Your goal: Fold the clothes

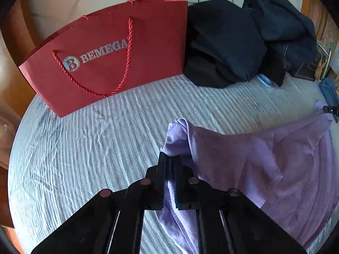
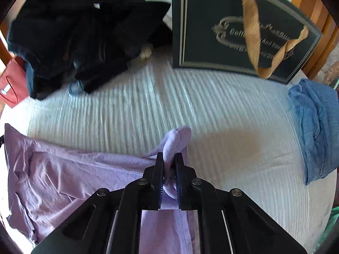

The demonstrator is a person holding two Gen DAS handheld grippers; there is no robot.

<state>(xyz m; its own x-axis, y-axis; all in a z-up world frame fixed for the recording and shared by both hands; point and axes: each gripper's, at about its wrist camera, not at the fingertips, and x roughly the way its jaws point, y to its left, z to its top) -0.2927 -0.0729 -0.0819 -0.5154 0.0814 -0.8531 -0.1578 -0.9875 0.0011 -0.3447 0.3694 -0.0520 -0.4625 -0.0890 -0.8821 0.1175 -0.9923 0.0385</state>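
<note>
Garment (image 1: 264, 158): plain lilac, no print. Bed cover (image 1: 84, 148): white, fine ribbed stripes. Paper bag (image 1: 110, 48): red, silver lettering, round silver-and-red logo, red twisted cord handles. Second bag (image 2: 233, 27): dark navy, double pale border lines, ornate silver frame with script, tan woven strap. Clothes pile (image 1: 243, 42): black and dark navy. Folded denim (image 2: 315, 127): mid blue. Both grippers: black.

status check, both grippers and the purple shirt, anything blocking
Left gripper shut on lilac garment. Right gripper shut on its other corner. Red bag, dark clothes pile beyond, not blocking.
</note>
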